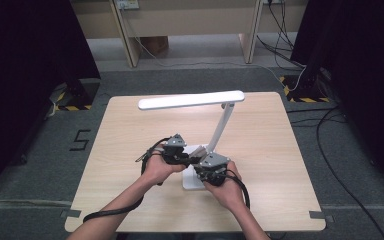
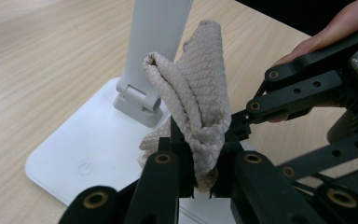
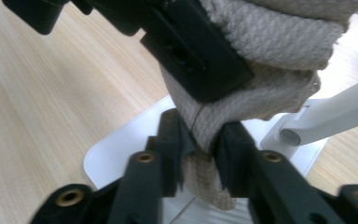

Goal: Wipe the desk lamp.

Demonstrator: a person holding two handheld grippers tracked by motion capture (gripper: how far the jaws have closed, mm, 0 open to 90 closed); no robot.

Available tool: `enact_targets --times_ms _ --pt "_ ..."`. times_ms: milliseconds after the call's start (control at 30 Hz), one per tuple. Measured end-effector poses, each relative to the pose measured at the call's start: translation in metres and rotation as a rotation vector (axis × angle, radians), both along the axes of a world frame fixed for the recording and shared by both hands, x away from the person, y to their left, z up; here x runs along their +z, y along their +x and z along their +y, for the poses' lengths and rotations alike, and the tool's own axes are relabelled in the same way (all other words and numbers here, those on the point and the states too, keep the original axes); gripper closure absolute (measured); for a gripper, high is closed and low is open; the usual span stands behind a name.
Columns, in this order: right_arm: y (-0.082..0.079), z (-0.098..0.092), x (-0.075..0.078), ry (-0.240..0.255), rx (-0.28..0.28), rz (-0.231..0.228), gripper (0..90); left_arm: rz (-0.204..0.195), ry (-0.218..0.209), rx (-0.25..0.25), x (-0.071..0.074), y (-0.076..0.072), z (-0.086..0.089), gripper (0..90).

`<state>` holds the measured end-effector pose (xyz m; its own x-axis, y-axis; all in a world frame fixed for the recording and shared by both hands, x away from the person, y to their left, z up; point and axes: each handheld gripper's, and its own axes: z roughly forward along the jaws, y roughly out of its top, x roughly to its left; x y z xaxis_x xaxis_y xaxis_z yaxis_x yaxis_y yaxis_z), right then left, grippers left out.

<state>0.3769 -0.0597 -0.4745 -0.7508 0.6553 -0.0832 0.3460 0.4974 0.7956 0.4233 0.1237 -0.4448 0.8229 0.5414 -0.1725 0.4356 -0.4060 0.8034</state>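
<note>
A beige woven cloth [image 2: 200, 88], bunched and folded, hangs just above the white base [image 2: 88, 149] of a desk lamp. My left gripper [image 2: 203, 154] is shut on the cloth's lower fold, pads pressing both sides. My right gripper [image 3: 204, 140] pinches a lower part of the same cloth [image 3: 279, 42], which narrows between its pads. In the right gripper view a black jaw of the left gripper clamps the cloth higher up. From the high view, both the left gripper [image 1: 182, 152] and the right gripper [image 1: 207, 167] meet tip to tip over the lamp base [image 1: 192, 181].
The lamp's slanted white arm [image 1: 221, 127] rises from a hinge [image 2: 135, 100] right behind the cloth, with its long lit head [image 1: 191, 100] over the far part of the wooden table [image 1: 130, 130]. Cables trail from both grippers toward the near edge.
</note>
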Motion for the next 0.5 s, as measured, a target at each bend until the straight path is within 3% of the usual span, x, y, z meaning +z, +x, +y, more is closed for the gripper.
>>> enact_targets --times_ms 133,167,233,367,500 --pt "0.0 -0.011 0.009 0.057 -0.027 -0.002 52.4 -0.025 0.029 0.068 -0.002 0.008 0.008 83.9" --pt "0.0 -0.016 0.012 0.071 -0.04 -0.007 51.5 -0.032 0.052 0.082 -0.004 0.01 0.011 83.9" --pt "0.0 -0.031 0.019 0.096 -0.067 -0.011 51.2 -0.034 0.053 0.115 -0.008 0.014 0.015 83.9" --pt "0.009 -0.06 0.032 0.151 -0.184 -0.036 50.7 -0.063 0.072 0.181 -0.014 0.022 0.012 83.8" --pt "0.023 -0.067 0.042 0.172 -0.216 -0.068 49.5 -0.1 0.088 0.227 -0.016 0.034 0.003 83.8"
